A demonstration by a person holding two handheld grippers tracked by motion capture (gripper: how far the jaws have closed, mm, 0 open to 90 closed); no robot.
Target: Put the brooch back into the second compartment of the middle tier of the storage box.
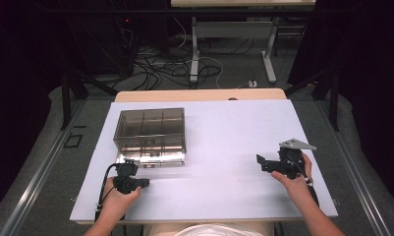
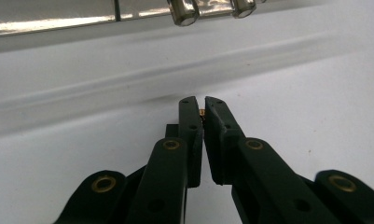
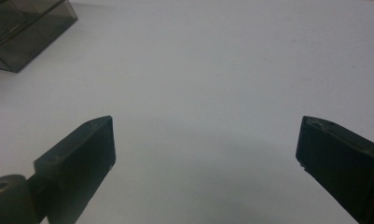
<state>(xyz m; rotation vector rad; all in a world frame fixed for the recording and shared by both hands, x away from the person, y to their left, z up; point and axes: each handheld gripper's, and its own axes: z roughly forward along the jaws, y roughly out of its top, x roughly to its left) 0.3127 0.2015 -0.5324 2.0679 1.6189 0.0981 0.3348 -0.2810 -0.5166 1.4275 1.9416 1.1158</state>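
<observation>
A smoky translucent box (image 1: 150, 132) with several compartments stands on the left half of the white table (image 1: 229, 123). My left gripper (image 1: 128, 166) sits just in front of the box's near edge, pointing at it. In the left gripper view its jaws (image 2: 199, 99) are pressed almost together, with a small brass-coloured piece (image 2: 202, 112) in the narrow slit; what it is I cannot tell. The box's shiny front edge (image 2: 58, 21) and two metal knobs (image 2: 183, 10) lie just ahead. My right gripper (image 1: 261, 161) hovers at the right, its jaws (image 3: 205, 123) wide open and empty.
The box's corner (image 3: 21, 32) shows at the top left of the right gripper view, far from those jaws. Bare white tabletop lies between the two grippers. Beyond the table's far edge are cables (image 1: 180, 64) and desk legs (image 1: 194, 49) on the floor.
</observation>
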